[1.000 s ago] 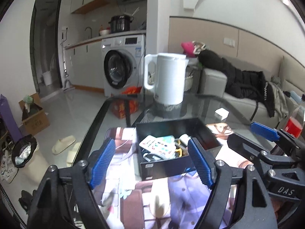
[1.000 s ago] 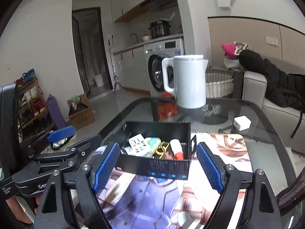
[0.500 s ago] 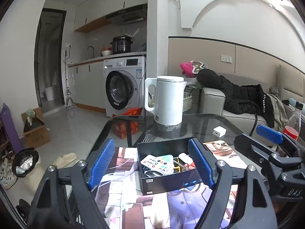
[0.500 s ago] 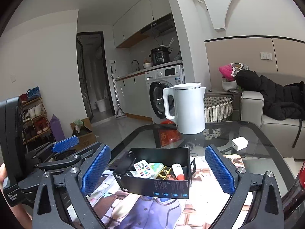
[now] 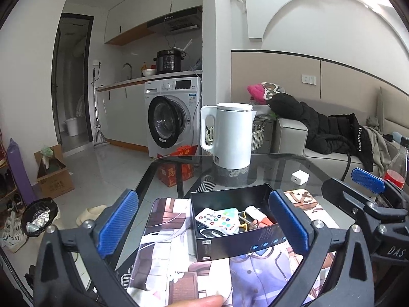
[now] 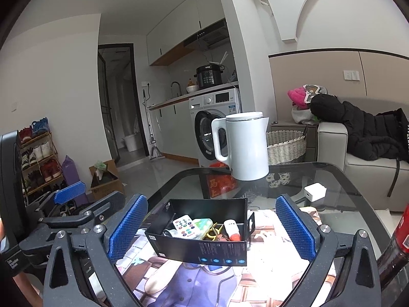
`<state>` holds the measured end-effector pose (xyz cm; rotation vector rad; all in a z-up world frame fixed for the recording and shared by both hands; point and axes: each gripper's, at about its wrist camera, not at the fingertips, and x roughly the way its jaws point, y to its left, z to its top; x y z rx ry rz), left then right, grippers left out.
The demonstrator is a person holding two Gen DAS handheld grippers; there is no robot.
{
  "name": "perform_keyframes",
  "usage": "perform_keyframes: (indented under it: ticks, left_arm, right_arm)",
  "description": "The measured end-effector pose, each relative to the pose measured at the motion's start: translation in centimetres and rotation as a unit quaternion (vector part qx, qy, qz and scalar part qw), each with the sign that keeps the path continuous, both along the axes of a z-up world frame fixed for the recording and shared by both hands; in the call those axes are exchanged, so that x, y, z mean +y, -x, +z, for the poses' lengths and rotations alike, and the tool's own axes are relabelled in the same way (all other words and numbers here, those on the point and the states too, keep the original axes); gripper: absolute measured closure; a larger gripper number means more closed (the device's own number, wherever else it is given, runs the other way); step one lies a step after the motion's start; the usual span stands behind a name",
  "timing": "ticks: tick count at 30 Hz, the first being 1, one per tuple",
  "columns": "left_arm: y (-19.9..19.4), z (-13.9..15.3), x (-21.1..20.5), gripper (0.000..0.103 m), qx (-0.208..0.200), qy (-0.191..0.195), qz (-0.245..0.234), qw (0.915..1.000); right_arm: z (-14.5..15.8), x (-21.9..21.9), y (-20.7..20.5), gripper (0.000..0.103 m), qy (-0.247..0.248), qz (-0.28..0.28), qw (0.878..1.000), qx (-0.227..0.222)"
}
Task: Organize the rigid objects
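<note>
Left wrist view: white kettle (image 5: 234,135) stands far on the glass table (image 5: 276,163), charger block (image 5: 299,177) to its right. Black box (image 5: 240,240) with remote (image 5: 217,220) and small items sits on the printed mat (image 5: 166,255), ahead of both grippers, untouched. Left gripper (image 5: 204,227) has just been opening to wide, empty; right gripper (image 6: 212,230) wide, empty.

walls: white | floor: pale glossy tiles (image 5: 112,168) | sofa (image 6: 370,171): grey | washing machine (image 5: 171,117) under counter
</note>
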<state>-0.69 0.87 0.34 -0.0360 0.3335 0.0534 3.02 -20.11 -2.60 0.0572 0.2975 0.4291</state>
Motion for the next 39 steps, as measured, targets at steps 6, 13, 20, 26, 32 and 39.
perform_keyframes:
  ticks: [6,13,20,26,32,39]
  left_arm:
    - [-0.03,0.09,0.19,0.0,0.001,0.009,-0.004,1.0]
    - [-0.04,0.16,-0.06,0.0,-0.003,0.003,0.001,1.0]
    - [-0.14,0.11,-0.27,0.0,0.0,0.0,0.002,1.0]
    - [-0.2,0.07,-0.26,0.0,0.005,0.002,0.002,1.0]
    - [-0.26,0.05,-0.28,0.0,0.006,0.003,0.002,1.0]
    - [-0.32,-0.05,-0.24,0.0,0.01,0.006,0.005,0.9999]
  right_arm:
    - [-0.06,0.03,-0.19,0.001,-0.001,-0.002,1.0,0.002]
    - [-0.04,-0.03,-0.36,0.001,-0.001,0.0,1.0,0.006]
    - [-0.13,-0.17,-0.55,0.001,-0.003,-0.004,1.0,0.014]
    - [-0.08,-0.21,-0.5,0.001,-0.001,-0.001,1.0,0.014]
    - [-0.3,-0.17,-0.51,0.001,-0.002,-0.003,1.0,0.02]
    - [-0.19,-0.13,-0.52,0.001,-0.002,-0.003,1.0,0.018]
